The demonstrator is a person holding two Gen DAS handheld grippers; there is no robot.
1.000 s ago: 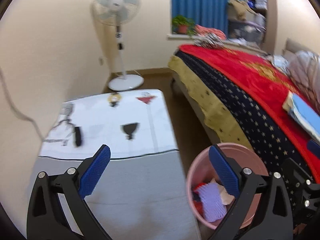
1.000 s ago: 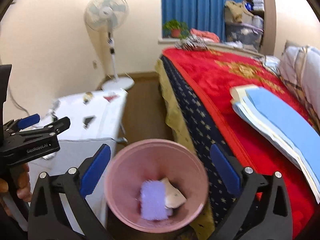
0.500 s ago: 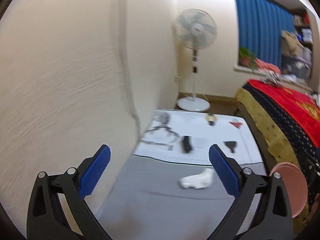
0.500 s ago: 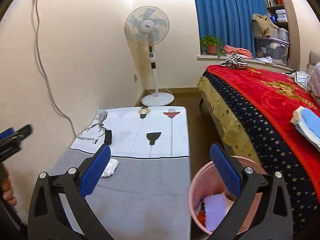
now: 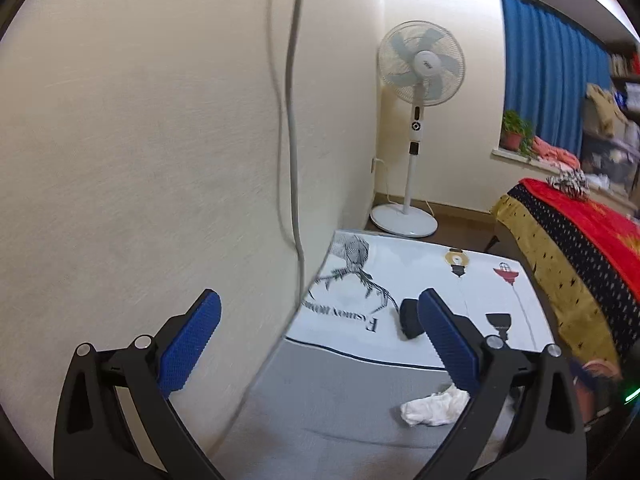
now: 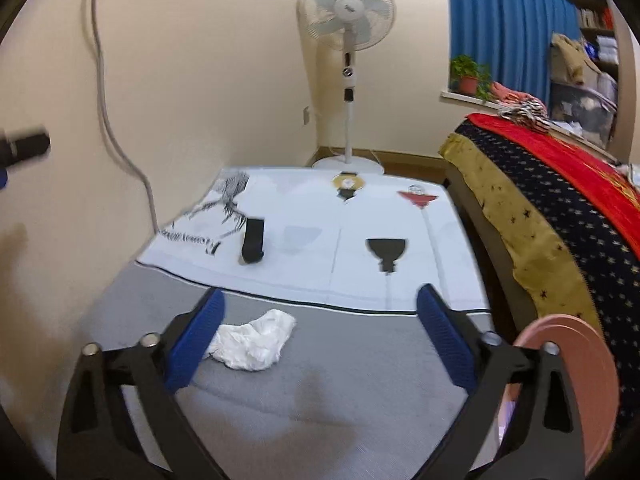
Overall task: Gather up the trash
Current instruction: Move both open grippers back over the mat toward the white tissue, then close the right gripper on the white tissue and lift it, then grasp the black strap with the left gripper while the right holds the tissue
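A crumpled white tissue (image 6: 256, 342) lies on the grey part of the table (image 6: 340, 392); it also shows in the left wrist view (image 5: 434, 408), low and right. A pink trash bin (image 6: 576, 384) stands at the table's right side, by the bed. My right gripper (image 6: 320, 340) is open and empty, above the table, with the tissue just inside its left finger. My left gripper (image 5: 320, 344) is open and empty, pointing at the wall to the left of the table. A small black object (image 6: 253, 240) lies on the white printed cloth (image 6: 320, 240).
A standing fan (image 6: 347, 40) is at the far corner. A bed with a red and starred cover (image 6: 560, 200) runs along the right. A grey cable (image 5: 294, 160) hangs down the wall (image 5: 140, 140) on the left. Blue curtains and a potted plant (image 6: 468, 76) are at the window.
Both grippers have swung left, away from the pink bin and over the table. The right gripper has come closer to the tissue. The left gripper has turned further toward the wall.
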